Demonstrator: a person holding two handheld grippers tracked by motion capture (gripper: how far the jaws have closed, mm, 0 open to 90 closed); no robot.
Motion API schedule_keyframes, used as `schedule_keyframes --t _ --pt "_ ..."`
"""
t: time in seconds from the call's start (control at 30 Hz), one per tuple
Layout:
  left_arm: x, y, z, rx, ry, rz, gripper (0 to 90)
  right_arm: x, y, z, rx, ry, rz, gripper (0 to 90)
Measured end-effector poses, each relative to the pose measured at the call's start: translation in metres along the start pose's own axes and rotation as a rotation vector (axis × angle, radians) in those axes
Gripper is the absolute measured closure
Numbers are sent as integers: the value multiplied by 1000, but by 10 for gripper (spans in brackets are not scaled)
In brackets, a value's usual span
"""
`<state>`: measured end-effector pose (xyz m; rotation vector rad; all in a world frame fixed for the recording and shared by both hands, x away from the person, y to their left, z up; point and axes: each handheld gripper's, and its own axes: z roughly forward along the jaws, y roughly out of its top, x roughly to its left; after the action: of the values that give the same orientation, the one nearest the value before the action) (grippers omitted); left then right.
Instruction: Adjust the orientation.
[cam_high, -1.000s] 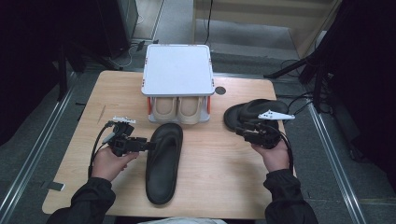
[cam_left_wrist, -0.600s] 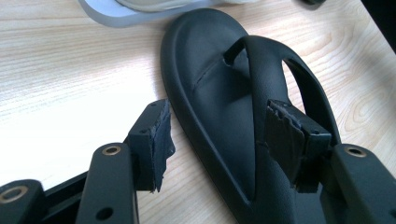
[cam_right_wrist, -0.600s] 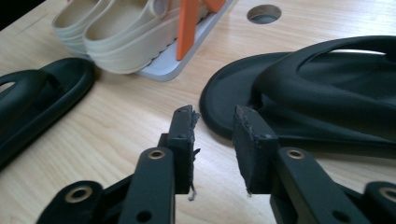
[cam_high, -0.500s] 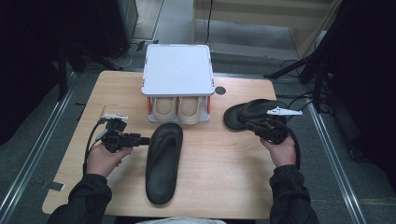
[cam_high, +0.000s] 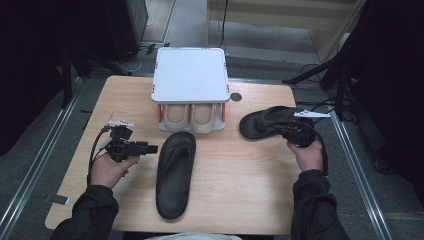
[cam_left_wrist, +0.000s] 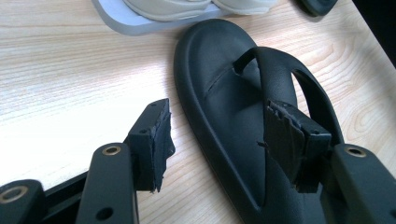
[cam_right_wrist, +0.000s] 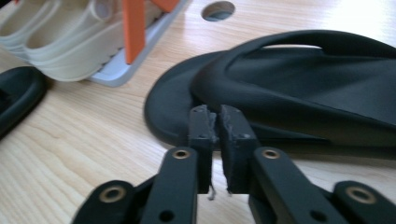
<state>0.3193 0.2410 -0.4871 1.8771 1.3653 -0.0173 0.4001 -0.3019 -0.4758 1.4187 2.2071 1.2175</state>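
Near sandal (cam_high: 175, 175): lies lengthwise just left of the table's (cam_high: 240, 200) middle, heel toward the near edge, toe just short of the shoe rack (cam_high: 190, 75).
Left gripper (cam_high: 150, 148): jaws wide apart and holding nothing; you have it level, just left of that sandal's strap (cam_left_wrist: 275, 70). Close from here and one pad may land on the sole's rim and shove the sandal aside.
Right gripper (cam_right_wrist: 217, 122): jaws have just been closing and now stand nearly together with nothing between them, just short of the far sandal's (cam_high: 272, 122) edge. Shut like this, you can only nudge it, not take it.
Far sandal: near the right edge, behind the table's middle; a push rightward could send it off.
Open room: the bare near right quarter, and the left strip beside your left hand.
Tight spot: the rack's front, with pale shoes (cam_high: 192, 116) stowed under it.
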Motion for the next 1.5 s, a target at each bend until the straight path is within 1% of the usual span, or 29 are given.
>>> schedule_keyframes --t 0.03,0.07,0.1,0.13,0.17,0.2,0.23,0.33,0.43,0.47,0.5,0.53,0.57,0.6,0.63,0.67,0.7,0.73,0.77,0.8,0.83,0.87,1.0,1.07,1.17,1.27,1.33,1.4,1.5 --pt "0 0 0 -2 1 -1 418 -3 1 1 1 -1 6 877" --pt "0 -1 -1 -3 5 5 418 -10 2 2 2 -5 27 900" --pt "0 -1 -1 -3 5 5 418 -10 2 2 2 -5 27 900" --pt "0 -2 -2 0 8 7 418 -14 3 2 0 -8 30 900" --pt "0 -2 -2 0 11 7 418 -18 4 2 -1 -12 47 900" --pt "0 -3 -3 -3 13 7 418 -26 5 3 -10 -20 60 900" --pt "0 -3 -3 -3 13 7 418 -26 5 3 -10 -20 60 900" --pt "-1 -5 -6 -23 13 20 418 -36 8 4 -16 -32 73 900" --pt "-2 -7 -8 -24 17 22 418 -46 12 6 -19 -52 83 900" --pt "-2 -8 -9 -25 17 22 418 -52 14 8 -17 -65 87 900" --pt "-2 -9 -9 -25 20 24 418 -52 14 8 -17 -65 87 900" --pt "-2 -11 -11 -31 22 17 418 -58 15 9 -15 -77 99 900" --pt "-2 -11 -11 -31 22 17 419 -58 15 9 -15 -77 99 900" --pt "-2 -12 -13 -31 27 17 418 -65 16 10 -13 -92 103 900" --pt "-2 -12 -13 -31 27 17 418 -65 16 10 -13 -92 103 900" --pt "-2 -14 -14 -34 28 16 418 -71 17 10 -13 -103 118 900" --pt "-2 -14 -14 -34 28 16 418 -71 17 10 -13 -103 118 900" --pt "-2 -15 -15 -29 29 19 418 -78 16 11 -15 -116 132 900" --pt "-2 -15 -15 -29 29 19 417 -78 16 11 -15 -116 132 900" --pt "-2 -16 -15 -31 38 20 418 -83 16 12 -7 -124 149 900" --pt "-2 -16 -15 -31 38 20 418 -83 16 12 -7 -124 149 900" --pt "-2 -17 -16 -33 40 19 417 -87 15 14 3 -129 157 900" --pt "0 -18 -17 -28 42 14 416 -92 15 18 19 -146 159 900" --pt "0 -18 -17 -28 44 14 415 -93 15 19 23 -147 155 900" --pt "1 -17 -16 -25 43 12 409 -92 15 21 29 -149 163 900" --pt "2 -17 -16 -30 42 2 409 -89 15 20 40 -152 149 900" --pt "2 -16 -17 -34 43 4 408 -86 15 20 54 -159 130 900" --pt "3 -15 -17 -31 43 7 407 -85 15 19 56 -159 119 900" --pt "3 -14 -17 -33 43 6 406 -81 13 17 67 -157 118 900"
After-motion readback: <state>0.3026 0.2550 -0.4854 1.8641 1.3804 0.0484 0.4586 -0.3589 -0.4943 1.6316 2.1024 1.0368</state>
